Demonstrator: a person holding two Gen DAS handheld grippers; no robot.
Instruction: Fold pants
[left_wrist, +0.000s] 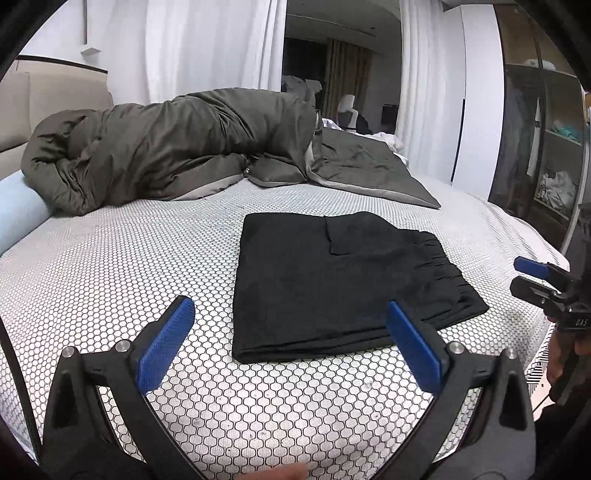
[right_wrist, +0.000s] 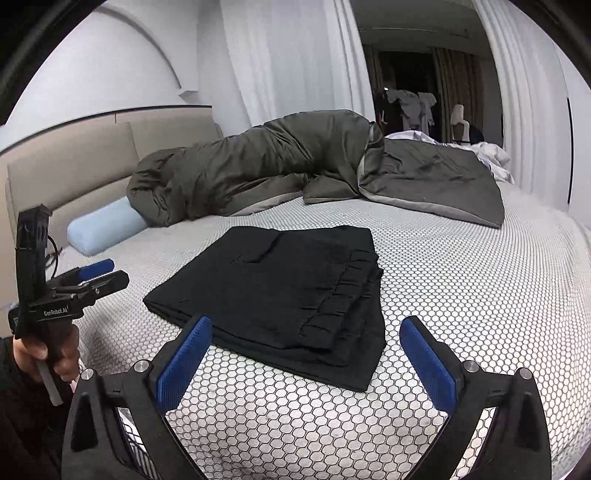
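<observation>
Presently, item: black pants (left_wrist: 332, 280), folded into a flat rectangular stack; lying on the bed (left_wrist: 110, 266) toward its near edge, well apart from the bedding along the far side
Step in hand: judged as the close of the fold; what remains looks like squaring and release only
Left gripper (left_wrist: 291, 345): fingers spread wide, holding nothing; hovering over the near edge of the bed, just short of the stack's folded edge; seen from the right wrist view it sits at the stack's left, jaw gap not readable there
Right gripper (right_wrist: 306, 354): fingers spread wide, empty; poised just before the waistband corner of the stack
Method advice: press layers flat with pad faces, not tips; nudge the stepped edges into line; lift away straight so no layer drags
Pants fabric: matte, soft knit-like black; gathered elastic waistband (right_wrist: 343, 291) with ribbed puckers; a pocket flap on top; layers slightly staggered at the waistband end
Bed cover: white with small dark-outlined honeycomb print; smooth, taut
Duvet (left_wrist: 166, 147): olive-grey, crumpled, puffy, pale underside
Bolster (right_wrist: 105, 225): pale blue, cylindrical, by the headboard
Pads (right_wrist: 184, 363): blue, finely textured, flat rectangles on black arms
</observation>
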